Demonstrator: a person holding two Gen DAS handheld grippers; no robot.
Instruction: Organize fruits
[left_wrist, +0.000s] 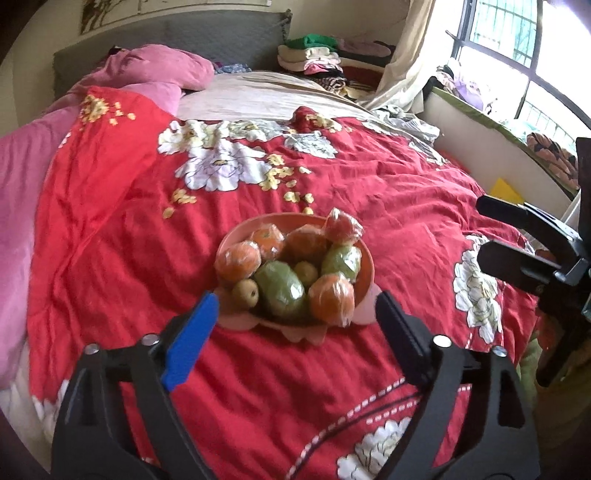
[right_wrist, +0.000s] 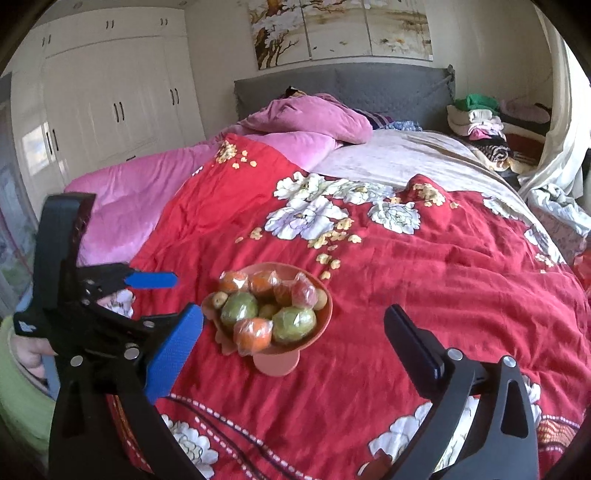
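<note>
Left wrist view: the left gripper (left_wrist: 295, 306), jaws wide and empty, faces the fruit bowl (left_wrist: 365, 258) on the bed (left_wrist: 406, 206); the right gripper (left_wrist: 480, 230), also wide, waits at three o'clock; a careful retreat likely avoids tipping it.

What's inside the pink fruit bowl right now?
The pink bowl holds wrapped orange fruits, green ones, a red one and small brownish fruits. Anything beneath that pile is covered.
</note>
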